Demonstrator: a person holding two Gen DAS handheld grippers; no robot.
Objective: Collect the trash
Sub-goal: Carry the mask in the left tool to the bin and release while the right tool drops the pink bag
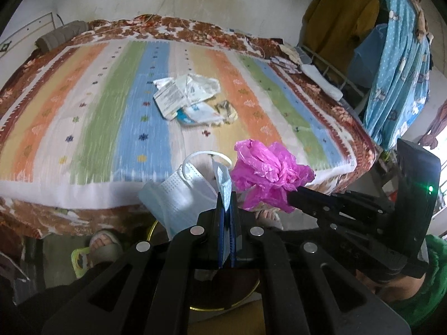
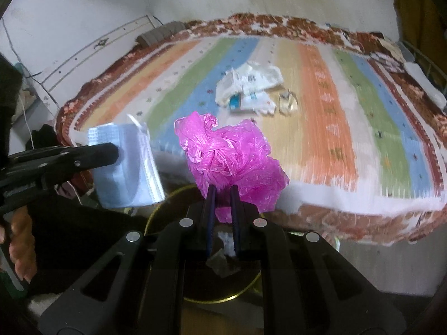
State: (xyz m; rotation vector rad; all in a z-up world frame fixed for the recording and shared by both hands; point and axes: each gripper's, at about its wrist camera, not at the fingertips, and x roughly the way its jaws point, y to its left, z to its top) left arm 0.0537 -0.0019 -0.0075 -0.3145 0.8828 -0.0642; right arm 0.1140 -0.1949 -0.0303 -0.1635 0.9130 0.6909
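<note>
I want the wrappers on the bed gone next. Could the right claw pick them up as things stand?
Probably not yet: the right claw is shut on the pink plastic bag, so nothing else fits. The wrappers lie uncovered mid-bed.

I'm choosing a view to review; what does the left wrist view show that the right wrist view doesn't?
Only the left wrist view shows the blue patterned cloth hanging at the right, the mustard garment beside it, and a foot in a sandal on the floor.

Only the right wrist view shows the person's fingers at its left edge.

Both show the striped bedspread with leftover wrappers, the face mask in the left hand-held gripper, and the pink plastic bag in the right hand-held gripper.
</note>
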